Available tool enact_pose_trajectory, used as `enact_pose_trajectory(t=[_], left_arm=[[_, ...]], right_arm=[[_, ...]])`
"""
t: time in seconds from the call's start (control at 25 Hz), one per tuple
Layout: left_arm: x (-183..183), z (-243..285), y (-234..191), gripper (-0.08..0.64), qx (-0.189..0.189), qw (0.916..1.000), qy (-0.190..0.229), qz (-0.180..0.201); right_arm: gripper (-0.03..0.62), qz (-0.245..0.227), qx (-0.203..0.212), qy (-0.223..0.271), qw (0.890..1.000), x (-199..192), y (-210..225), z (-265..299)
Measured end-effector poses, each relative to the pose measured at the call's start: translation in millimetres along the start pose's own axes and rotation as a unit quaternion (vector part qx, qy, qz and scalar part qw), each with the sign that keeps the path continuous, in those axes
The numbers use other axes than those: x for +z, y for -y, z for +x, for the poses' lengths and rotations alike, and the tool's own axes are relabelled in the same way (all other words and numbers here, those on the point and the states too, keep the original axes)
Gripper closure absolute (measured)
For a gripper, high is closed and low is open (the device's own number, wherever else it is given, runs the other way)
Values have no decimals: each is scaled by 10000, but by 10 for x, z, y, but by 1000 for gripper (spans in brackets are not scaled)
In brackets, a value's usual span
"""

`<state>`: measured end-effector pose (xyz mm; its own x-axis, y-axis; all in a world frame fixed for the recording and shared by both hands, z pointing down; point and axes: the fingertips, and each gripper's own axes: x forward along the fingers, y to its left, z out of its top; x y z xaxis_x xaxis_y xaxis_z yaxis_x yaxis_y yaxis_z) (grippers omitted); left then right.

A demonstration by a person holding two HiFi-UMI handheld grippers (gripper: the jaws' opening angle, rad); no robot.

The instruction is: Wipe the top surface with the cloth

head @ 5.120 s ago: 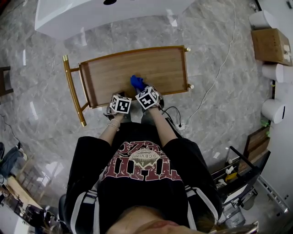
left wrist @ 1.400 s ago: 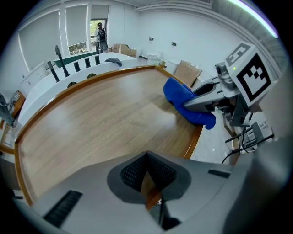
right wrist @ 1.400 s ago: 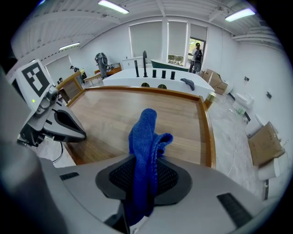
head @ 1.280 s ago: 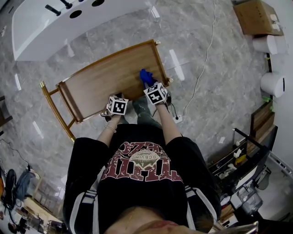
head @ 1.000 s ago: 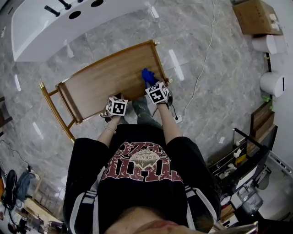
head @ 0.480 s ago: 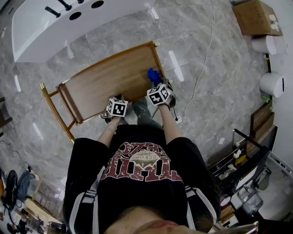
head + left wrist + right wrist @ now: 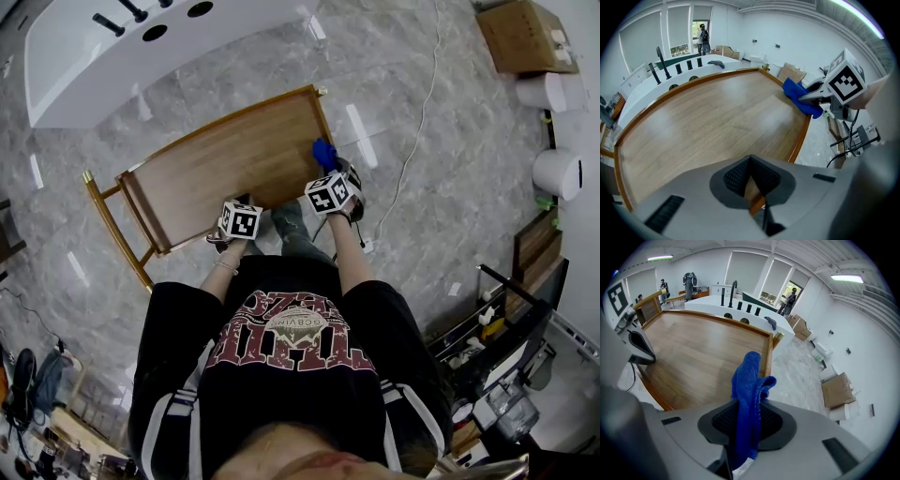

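Note:
A brown wooden tabletop (image 7: 225,159) with a raised golden rim stands on a marble floor. My right gripper (image 7: 330,174) is shut on a blue cloth (image 7: 323,152), which lies at the top's right rim, near the front corner. In the right gripper view the cloth (image 7: 749,380) sticks up out of the gripper (image 7: 749,405) over the wood (image 7: 693,348). My left gripper (image 7: 236,208) sits at the near edge, shut on the table's rim (image 7: 754,199); its view also shows the cloth (image 7: 802,98).
A white counter (image 7: 141,47) with black fittings stands beyond the table. A cable (image 7: 412,141) runs across the floor on the right. A cardboard box (image 7: 520,33) and white rolls (image 7: 558,169) stand far right. The table's golden frame (image 7: 108,225) juts out left.
My right gripper has slid the blue cloth rightward across the top, from its front middle to the right rim. The left gripper has stayed at the near edge.

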<state>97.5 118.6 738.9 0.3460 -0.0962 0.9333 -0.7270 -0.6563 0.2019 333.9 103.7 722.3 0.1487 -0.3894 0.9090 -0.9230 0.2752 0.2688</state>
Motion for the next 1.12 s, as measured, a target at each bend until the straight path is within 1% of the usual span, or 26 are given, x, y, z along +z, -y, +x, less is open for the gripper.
enact_pose_trajectory(t=[0.16,0.36,0.56,0.64,0.84,1.12], left_arm=[[2,10,6,511,-3,10000,-8,-13],[-1,6,31,511,10,10000,-19,17],[3,28,2,511,104,9994,-269,170],[13,37,-7,511,116,9992,-301,244],[160,1,165,511,-104,9995,-102,294],[319,-14,457,511,-331,9986,23,412]], right_arm=[[491,168,116,26,9998,-9,13,11],[491,236,165,39,9996,-30,20,3],[491,273,192,48,9994,-3,15,10],[491,287,200,55,9994,5,12,19],[491,303,224,75,9993,-5,1,18],[491,425,316,56,9986,-40,39,-13]])
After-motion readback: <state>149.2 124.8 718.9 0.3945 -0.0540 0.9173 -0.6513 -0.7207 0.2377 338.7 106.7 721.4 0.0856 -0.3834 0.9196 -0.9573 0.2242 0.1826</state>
